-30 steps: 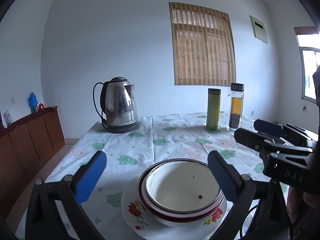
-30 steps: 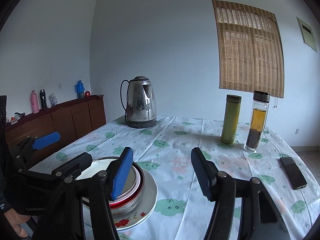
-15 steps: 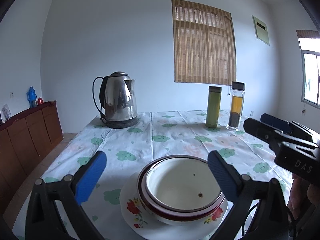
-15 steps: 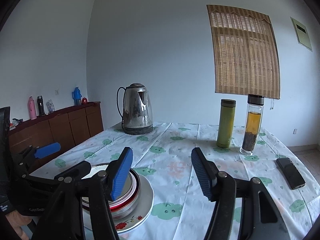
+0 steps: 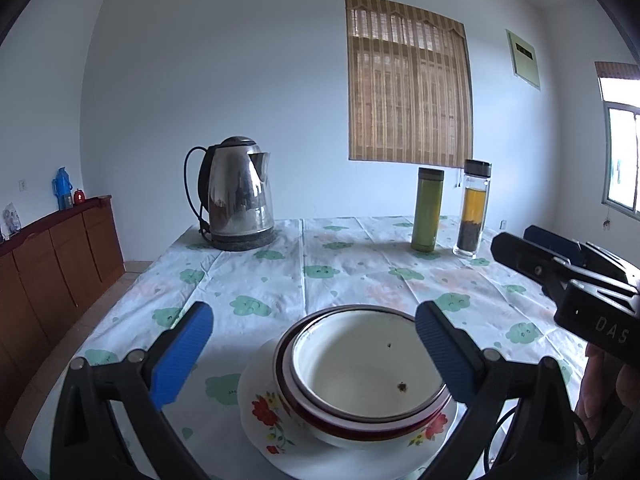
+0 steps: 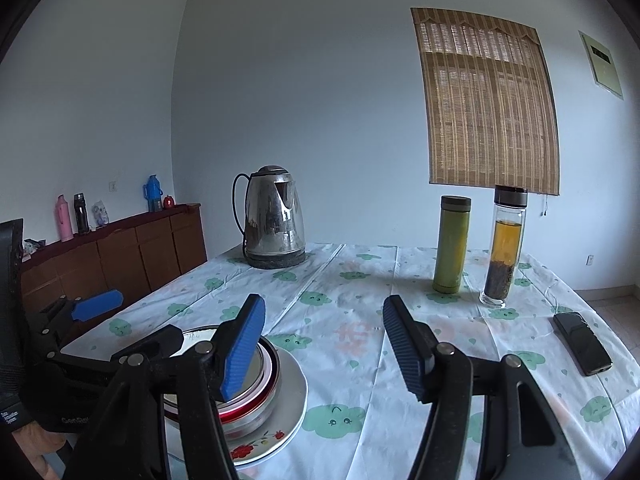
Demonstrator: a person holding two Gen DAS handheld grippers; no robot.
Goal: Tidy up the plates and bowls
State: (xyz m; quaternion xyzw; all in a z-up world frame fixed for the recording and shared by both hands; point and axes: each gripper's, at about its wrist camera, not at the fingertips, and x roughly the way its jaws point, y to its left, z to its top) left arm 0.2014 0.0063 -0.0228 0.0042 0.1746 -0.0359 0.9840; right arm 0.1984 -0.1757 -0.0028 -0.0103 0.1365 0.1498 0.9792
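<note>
Left wrist view shows the left tongs [image 5: 310, 354] standing apart and empty above the stack: a white bowl [image 5: 366, 364] inside a red-rimmed bowl [image 5: 320, 408], both on the flowered plate [image 5: 260, 412] at lower centre of the surface [image 5: 340, 276]. Right tongs [image 6: 324, 344] are also apart, holding nothing. Compared with a second ago, only the view tilted slightly; the stack has not moved. I judge the organizing finished or paused.

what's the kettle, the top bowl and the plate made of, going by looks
Kettle: polished stainless steel, mirror reflections on its body, with a dark, probably plastic handle. Top bowl: likely enamelled metal, glossy cream inside with a thin metallic rim, though ceramic is possible. Plate: glazed ceramic or melamine, smooth white with printed red flowers; looks alone leave it open.
</note>
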